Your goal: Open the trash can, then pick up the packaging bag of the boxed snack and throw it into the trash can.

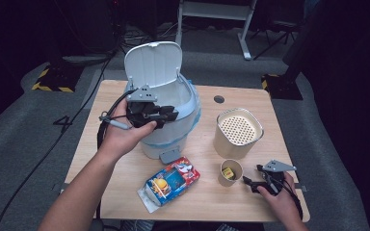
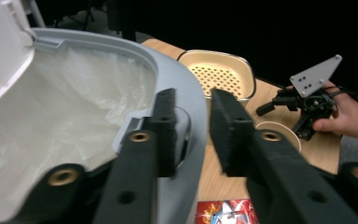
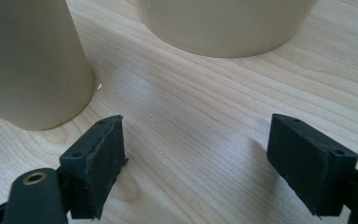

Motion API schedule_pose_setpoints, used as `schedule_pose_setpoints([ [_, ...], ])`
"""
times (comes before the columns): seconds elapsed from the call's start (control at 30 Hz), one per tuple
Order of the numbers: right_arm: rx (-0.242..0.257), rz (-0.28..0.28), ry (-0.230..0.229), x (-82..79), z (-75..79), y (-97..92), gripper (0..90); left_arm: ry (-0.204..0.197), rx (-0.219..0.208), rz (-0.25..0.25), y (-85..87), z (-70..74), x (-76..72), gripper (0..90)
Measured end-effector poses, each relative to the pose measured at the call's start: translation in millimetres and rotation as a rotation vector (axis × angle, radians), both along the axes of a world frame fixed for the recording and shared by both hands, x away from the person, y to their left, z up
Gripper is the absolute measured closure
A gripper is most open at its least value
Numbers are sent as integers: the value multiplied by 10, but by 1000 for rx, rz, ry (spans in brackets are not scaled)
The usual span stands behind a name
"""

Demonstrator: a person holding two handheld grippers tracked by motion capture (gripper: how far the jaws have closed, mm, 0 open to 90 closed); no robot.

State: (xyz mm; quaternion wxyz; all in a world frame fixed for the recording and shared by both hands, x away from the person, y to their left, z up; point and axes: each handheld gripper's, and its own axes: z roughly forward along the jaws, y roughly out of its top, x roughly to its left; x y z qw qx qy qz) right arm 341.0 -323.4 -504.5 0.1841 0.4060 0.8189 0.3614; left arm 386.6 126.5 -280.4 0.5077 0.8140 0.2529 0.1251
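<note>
A white pedal bin point(image 1: 173, 98) stands mid-table with its lid point(image 1: 154, 62) raised and a clear liner point(image 2: 84, 93) inside. My left gripper point(image 1: 166, 115) hovers at the bin's front rim point(image 2: 179, 81). Its jaws are open, one over the inner edge and one outside, and nothing is pinched between them point(image 2: 193, 100). My right gripper point(image 1: 252, 174) rests low at the table's near right corner, open wide over bare wood point(image 3: 196, 135). A small paper cup point(image 1: 231, 172) with a yellow item inside stands just left of it, seen close up in the right gripper view point(image 3: 28, 60).
A beige container point(image 1: 238, 132) with a perforated top stands right of the bin and behind the cup. A colourful printed carton point(image 1: 171, 182) lies near the front edge of the wooden table point(image 1: 207, 202). A black cable trails off the table's left side.
</note>
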Motion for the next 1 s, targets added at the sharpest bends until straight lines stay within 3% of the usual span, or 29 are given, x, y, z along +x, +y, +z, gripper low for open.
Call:
schedule_pose_setpoints([
  [0.07,0,0,0,0,0,0,194,-35,-22,-18,-2,9,-27,594],
  [0.17,0,0,0,0,0,0,194,-54,-38,-24,22,26,-74,518],
  [0.27,0,0,-1,0,0,0,194,-78,-34,-13,110,75,-173,501],
  [0.5,0,0,0,0,0,1,194,-89,-13,5,243,134,-362,500],
  [0.67,1,0,-1,0,-1,1,194,-78,48,-4,229,134,-502,494],
  [0.8,1,0,-1,0,-1,1,194,-78,58,13,217,113,-604,475],
  [0.9,0,0,0,0,0,0,194,-33,41,14,229,-1,-648,466],
  [1.0,0,0,0,0,0,0,194,-12,66,43,250,-180,-655,464],
])
